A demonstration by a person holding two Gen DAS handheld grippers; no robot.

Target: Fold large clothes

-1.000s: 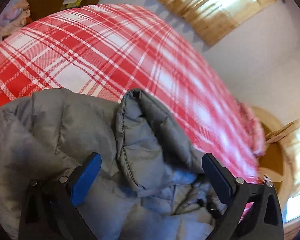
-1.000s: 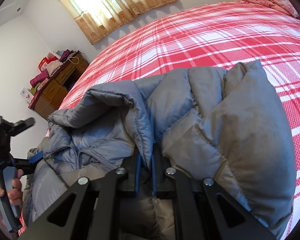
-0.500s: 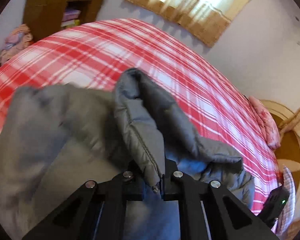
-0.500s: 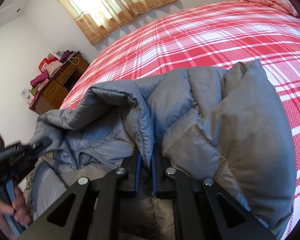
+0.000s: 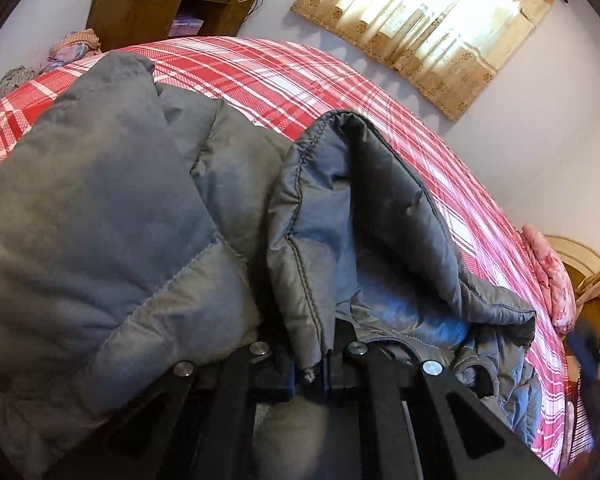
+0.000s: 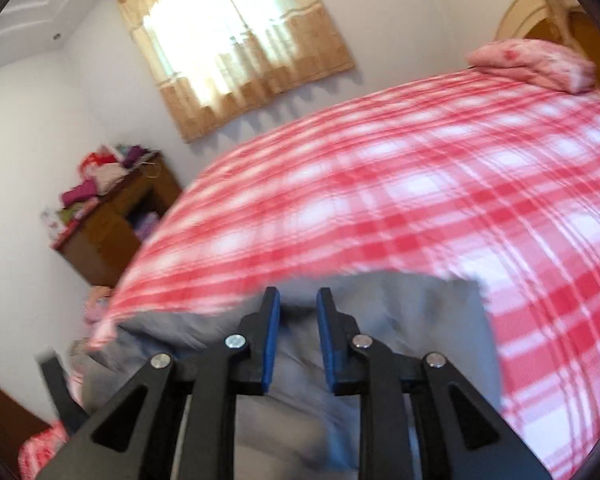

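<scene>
While the grey padded jacket (image 5: 112, 216) lies bunched on the red plaid bed (image 5: 300, 80), we note the left tongs (image 5: 314, 364) clenched on a stitched edge of its fabric, which stands up between the pads. We record that the right tongs (image 6: 298, 340) have just been parting; their blue pads (image 6: 271, 344) stand apart above the jacket (image 6: 420, 320), and nothing appears pinched between them, though that view is blurred. A pink pillow (image 6: 532, 62) sits at the bed's far end, and a wooden cabinet (image 5: 168, 4) stands against the wall.
</scene>
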